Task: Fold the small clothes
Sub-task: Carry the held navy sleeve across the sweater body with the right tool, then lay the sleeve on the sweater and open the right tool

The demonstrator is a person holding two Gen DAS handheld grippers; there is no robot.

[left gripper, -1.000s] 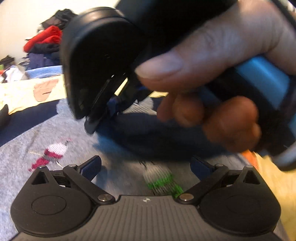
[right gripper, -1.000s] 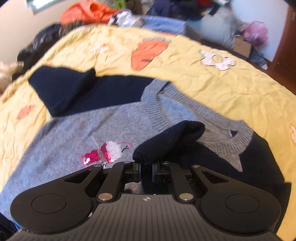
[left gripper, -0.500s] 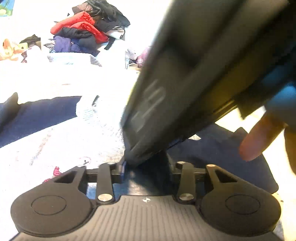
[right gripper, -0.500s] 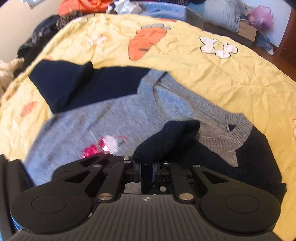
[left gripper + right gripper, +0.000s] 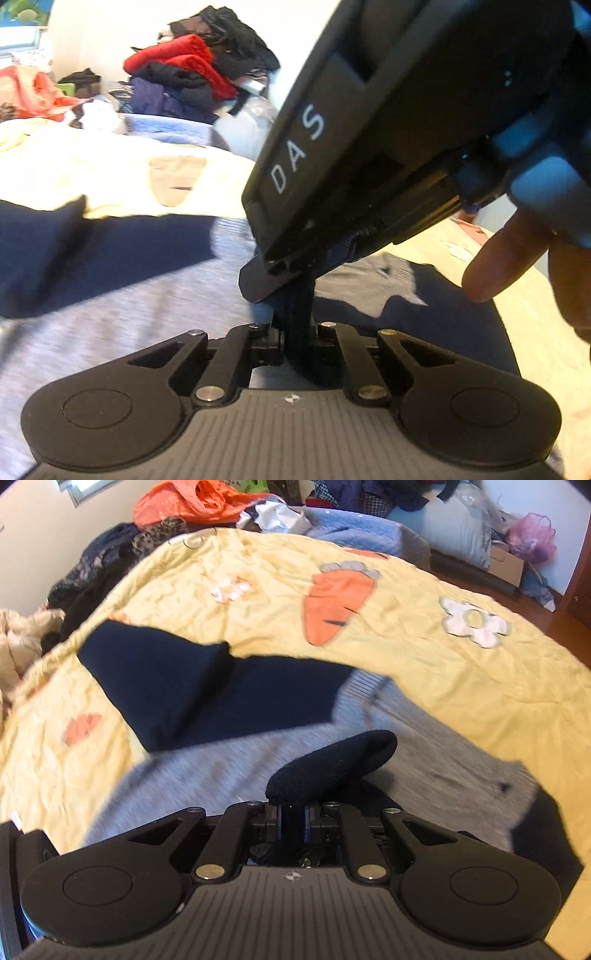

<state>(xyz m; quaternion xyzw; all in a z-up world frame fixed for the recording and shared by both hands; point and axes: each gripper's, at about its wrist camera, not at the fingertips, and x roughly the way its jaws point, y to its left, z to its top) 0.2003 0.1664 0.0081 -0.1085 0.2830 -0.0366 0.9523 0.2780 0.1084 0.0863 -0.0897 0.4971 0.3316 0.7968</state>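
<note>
Both tongs are pinched tight on the same navy sleeve (image 5: 332, 764) of the little grey sweater (image 5: 207, 775), which lies flat on the yellow bedspread (image 5: 424, 657). The right tongs (image 5: 292, 821) clamp the sleeve's rolled end just ahead of their tips. The left tongs (image 5: 297, 338) grip a taut strand of that fabric directly below the body of the right tool, a person's hand (image 5: 524, 258) showing off to their right. The other navy sleeve (image 5: 192, 686) sits well ahead and to the left of the right tongs. To fold well, I'd say carry the sleeve across the chest low and level, keep both grips firm, and lay it smooth before letting go.
</note>
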